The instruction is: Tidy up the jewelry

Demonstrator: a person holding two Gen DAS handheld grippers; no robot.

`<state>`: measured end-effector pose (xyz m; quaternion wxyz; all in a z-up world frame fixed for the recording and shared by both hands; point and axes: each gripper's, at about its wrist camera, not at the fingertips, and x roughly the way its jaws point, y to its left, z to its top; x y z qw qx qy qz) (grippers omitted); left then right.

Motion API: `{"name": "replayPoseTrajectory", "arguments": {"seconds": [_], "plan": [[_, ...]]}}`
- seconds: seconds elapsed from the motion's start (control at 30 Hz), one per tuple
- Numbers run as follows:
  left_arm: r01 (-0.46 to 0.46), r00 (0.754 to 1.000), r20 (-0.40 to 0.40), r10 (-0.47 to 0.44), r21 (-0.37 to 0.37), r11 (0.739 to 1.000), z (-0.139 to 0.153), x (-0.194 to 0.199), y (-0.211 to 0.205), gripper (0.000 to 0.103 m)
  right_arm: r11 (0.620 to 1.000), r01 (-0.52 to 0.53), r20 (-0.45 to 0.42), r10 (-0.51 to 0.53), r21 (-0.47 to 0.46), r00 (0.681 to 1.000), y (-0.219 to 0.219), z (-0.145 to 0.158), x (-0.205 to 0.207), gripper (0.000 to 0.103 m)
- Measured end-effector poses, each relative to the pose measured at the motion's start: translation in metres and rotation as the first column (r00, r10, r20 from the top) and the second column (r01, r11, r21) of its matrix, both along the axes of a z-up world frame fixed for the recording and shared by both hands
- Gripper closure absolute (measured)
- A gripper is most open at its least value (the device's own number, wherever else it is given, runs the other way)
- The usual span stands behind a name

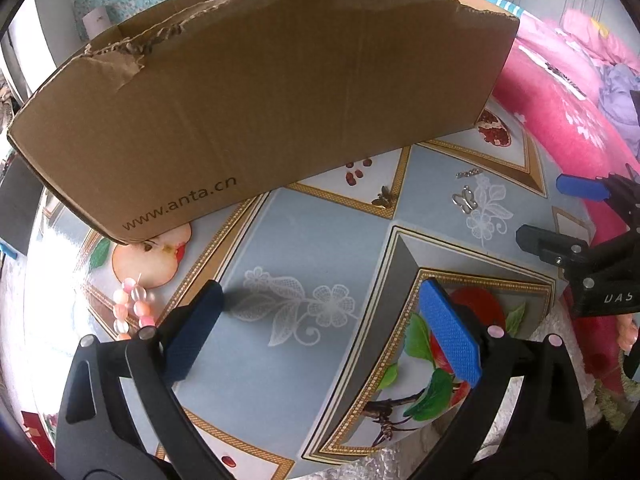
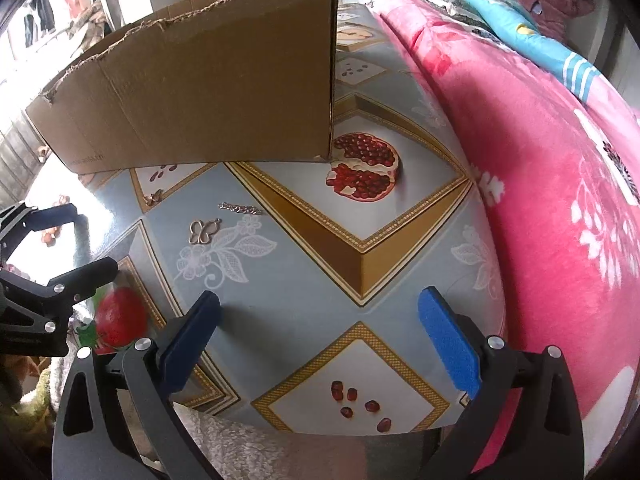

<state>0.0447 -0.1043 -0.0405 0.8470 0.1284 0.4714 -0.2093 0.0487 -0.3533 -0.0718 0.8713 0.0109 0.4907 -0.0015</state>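
A brown cardboard box stands on the patterned table, also in the right wrist view. A silver butterfly pendant, a short silver chain and a gold butterfly charm lie loose in front of it. A pink bead bracelet lies at the table's left edge. My left gripper is open and empty over the table. My right gripper is open and empty; it shows at the right of the left wrist view.
A pink floral blanket lies along the table's right side. The tablecloth is printed with fruit and lace flowers. White fluffy fabric lies at the table's near edge.
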Motion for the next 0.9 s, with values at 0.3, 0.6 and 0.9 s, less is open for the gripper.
{"name": "replayPoseTrajectory", "arguments": {"seconds": [0.3,0.6,0.9], "plan": [[0.005,1.000,-0.016,-0.004,0.008,1.000,0.0013,0.0016,-0.0002,0.008,1.000,-0.007,0.015,0.007,-0.003,1.000,-0.0001,-0.0012,-0.0005,0.006],[0.004,1.000,-0.020,-0.004,0.010,1.000,0.0020,0.0045,-0.0029,0.008,1.000,-0.009,0.017,0.009,-0.004,1.000,-0.0007,-0.0010,-0.0020,0.006],[0.006,1.000,-0.018,-0.005,0.009,1.000,0.0020,0.0051,-0.0024,0.008,1.000,-0.008,0.015,0.008,-0.003,1.000,-0.0013,0.0003,-0.0005,0.006]]}}
